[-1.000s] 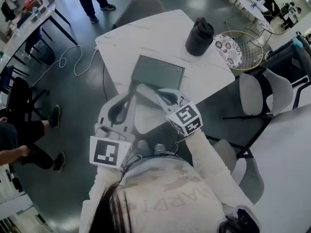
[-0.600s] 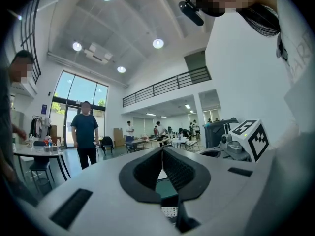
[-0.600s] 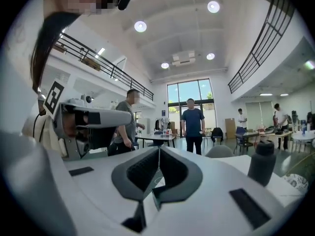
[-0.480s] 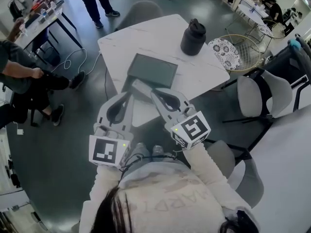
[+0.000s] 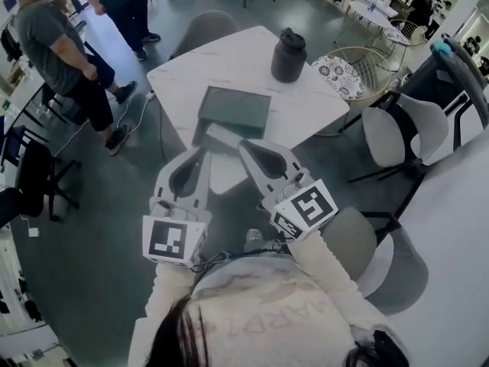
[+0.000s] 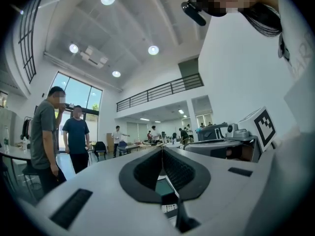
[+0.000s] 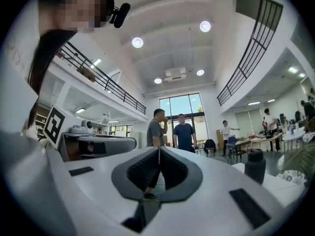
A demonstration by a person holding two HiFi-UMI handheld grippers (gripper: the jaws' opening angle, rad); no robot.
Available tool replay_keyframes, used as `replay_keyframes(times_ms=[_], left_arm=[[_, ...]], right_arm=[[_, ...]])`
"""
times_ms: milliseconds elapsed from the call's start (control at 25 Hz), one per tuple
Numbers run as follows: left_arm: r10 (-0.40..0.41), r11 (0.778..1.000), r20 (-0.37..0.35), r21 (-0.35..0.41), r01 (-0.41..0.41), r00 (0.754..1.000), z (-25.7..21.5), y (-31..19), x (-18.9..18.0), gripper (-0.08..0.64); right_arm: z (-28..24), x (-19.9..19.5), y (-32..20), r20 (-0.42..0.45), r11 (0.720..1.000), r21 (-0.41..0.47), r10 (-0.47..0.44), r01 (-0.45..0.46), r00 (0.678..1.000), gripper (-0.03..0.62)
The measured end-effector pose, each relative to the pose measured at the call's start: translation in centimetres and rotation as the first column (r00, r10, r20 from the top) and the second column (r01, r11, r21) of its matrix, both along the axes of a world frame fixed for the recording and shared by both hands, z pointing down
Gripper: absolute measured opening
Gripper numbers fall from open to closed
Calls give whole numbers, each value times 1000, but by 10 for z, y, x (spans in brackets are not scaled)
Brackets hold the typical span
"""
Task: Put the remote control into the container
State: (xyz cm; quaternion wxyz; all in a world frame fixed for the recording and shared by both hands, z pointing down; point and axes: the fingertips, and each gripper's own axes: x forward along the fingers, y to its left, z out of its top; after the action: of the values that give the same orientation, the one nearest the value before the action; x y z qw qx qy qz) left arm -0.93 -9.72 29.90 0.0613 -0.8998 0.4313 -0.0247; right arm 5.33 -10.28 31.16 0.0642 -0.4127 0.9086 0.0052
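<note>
The remote control (image 5: 223, 138), a pale slim bar, lies on the white table (image 5: 229, 60) near its front edge. Just behind it sits the dark grey flat container (image 5: 234, 110). In the head view my left gripper (image 5: 200, 153) points at the table edge just left of the remote, jaws together. My right gripper (image 5: 244, 147) has its tip by the remote's right end, also closed. In the left gripper view the left gripper (image 6: 162, 149) is shut and empty. In the right gripper view the right gripper (image 7: 158, 149) is shut with nothing between the pads; it looks level across the room.
A black jug (image 5: 288, 55) stands at the table's far right. A wire basket chair with a patterned cushion (image 5: 348, 71) and grey chairs (image 5: 399, 132) stand to the right. A person (image 5: 65, 44) stands at the left, and others show further back.
My right gripper has drawn back from the remote toward me and turned. The left gripper has barely moved. A standing person has come into view at the upper left.
</note>
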Motion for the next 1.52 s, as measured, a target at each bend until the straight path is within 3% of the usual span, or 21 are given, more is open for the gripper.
replay_keyframes(times_ms=[240, 600, 760, 1520], left_arm=[[24, 1000, 17, -13, -24, 1000, -5, 34, -44, 14], [75, 997, -15, 15, -75, 997, -10, 73, -74, 14], [72, 997, -22, -16, -73, 997, -9, 86, -77, 14], [82, 997, -18, -3, -82, 996, -14, 98, -42, 14]], right_arm=[[-16, -36, 31, 36, 998, 22, 50, -51, 998, 21], [-16, -67, 77, -30, 993, 21, 115, -115, 993, 21], [-14, -72, 88, -32, 992, 14, 128, -128, 991, 20], [-22, -52, 100, -28, 993, 19, 114, -113, 993, 17]])
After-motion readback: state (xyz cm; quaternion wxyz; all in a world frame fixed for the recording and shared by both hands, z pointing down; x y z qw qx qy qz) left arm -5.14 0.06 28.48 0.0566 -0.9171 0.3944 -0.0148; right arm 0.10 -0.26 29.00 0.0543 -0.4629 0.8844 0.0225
